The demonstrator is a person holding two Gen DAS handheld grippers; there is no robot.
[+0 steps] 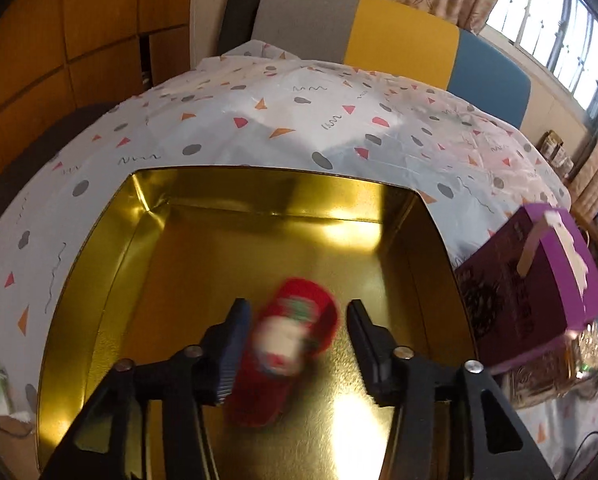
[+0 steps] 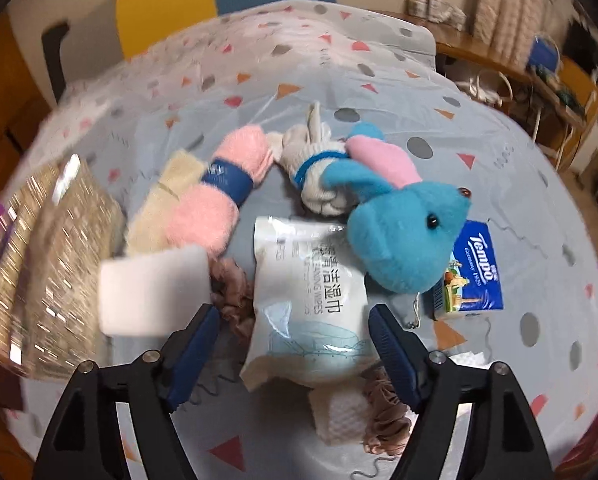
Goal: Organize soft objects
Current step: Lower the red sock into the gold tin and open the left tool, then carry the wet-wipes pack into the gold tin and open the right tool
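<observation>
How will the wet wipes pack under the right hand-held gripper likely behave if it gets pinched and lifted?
The wet wipes pack looks like a soft film pouch, so it would probably sag and crumple rather than stay flat. Its glossy wrapper may slip between the pads. The blue plush rabbit overlaps its corner and might shift.

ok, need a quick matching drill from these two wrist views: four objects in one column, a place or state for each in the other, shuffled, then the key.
Column A
1. red Santa sock
2. wet wipes pack
3. blue plush rabbit
4. Tempo tissue pack

Column B
a. on the tablecloth, right of the rabbit's head
b. lying flat between the right gripper's open fingers
c. over the gold tin, between the left gripper's open fingers
d. head resting against the top right corner of the wipes

Pairs: 1-c, 2-b, 3-d, 4-a
</observation>
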